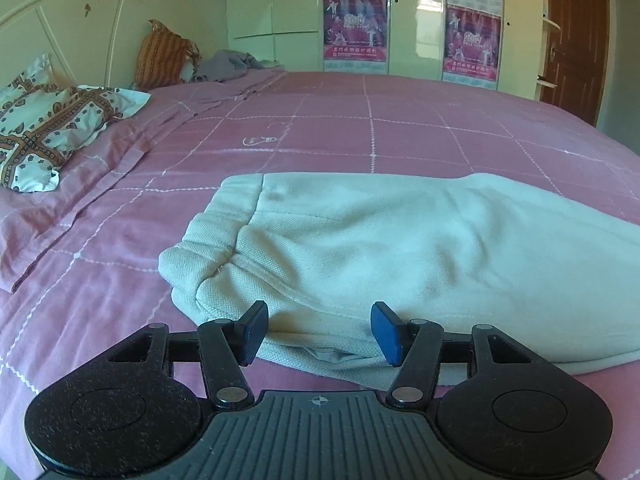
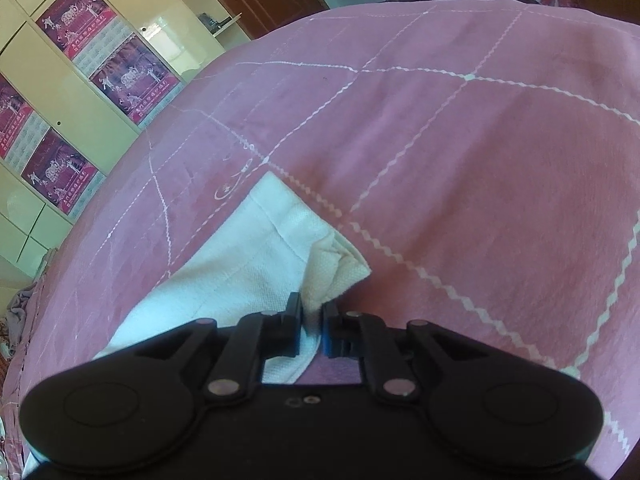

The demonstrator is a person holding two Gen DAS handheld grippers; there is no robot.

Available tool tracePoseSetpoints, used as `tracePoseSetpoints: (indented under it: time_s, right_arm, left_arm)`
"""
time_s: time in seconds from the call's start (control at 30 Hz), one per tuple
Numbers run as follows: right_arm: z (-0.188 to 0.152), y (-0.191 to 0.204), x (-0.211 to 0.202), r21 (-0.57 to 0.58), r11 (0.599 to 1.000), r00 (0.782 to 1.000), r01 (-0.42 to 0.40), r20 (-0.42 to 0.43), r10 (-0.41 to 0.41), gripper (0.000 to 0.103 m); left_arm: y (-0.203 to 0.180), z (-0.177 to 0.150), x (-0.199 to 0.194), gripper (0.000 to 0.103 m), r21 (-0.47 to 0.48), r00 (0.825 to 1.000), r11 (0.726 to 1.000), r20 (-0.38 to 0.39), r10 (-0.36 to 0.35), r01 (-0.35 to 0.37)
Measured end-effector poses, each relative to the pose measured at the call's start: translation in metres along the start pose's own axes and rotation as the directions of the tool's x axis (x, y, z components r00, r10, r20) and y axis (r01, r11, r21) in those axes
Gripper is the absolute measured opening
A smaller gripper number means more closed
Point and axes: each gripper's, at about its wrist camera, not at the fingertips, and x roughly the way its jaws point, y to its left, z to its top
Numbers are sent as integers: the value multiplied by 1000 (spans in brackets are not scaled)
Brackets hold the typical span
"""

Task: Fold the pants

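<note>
Right gripper (image 2: pixel 311 330) is clamped on a corner of the pants (image 2: pixel 256 256), jaws nearly together with a thin pinch of white cloth between the blue pads. That's a slim bite, and the risk is plain: any pull along the bed and the hem could slide out of the pads, dropping the fold halfway. Over on the other side, the left gripper (image 1: pixel 318 332) stands released, pads parted either side of the near edge of the pants (image 1: pixel 400 248) and gripping nothing. If it closes from here it may catch only the top layer, and the layers would shear apart.

The pants themselves: off-white, textured knit, lying flat on the pink bedspread (image 1: pixel 340 128), ribbed waistband at the left, layers stacked. Farther off, a patterned pillow (image 1: pixel 48 128) lies at the left.
</note>
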Motion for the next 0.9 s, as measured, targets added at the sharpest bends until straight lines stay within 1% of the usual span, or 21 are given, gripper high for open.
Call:
tracePoseSetpoints:
  time_s: [0.2,0.37,0.63,0.8,0.9]
  right_arm:
    - [2,15,1,-29,999,999,40,-5,-40,12]
    - [2,25,1,-54,996,998,69,2,-69,10]
    - [2,51,-5,-118,991,997,70,34,-67,9]
    - [3,82,-15,-191,981,998,37,63,-26,9]
    - [1,110,-20,-245,969,997,-12,67,29,9]
  left_arm:
    - [-4,-3,6,60,13,1000,1000,2,20,-20]
    - [-5,-3,6,61,14,1000,1000,5,25,-25]
    - [-2,-3,7,65,-11,1000,1000,8,18,-18]
    - [0,-4,8,68,-31,1000,999,13,10,-10]
    - [0,-4,8,70,-41,1000,999,18,4,-3]
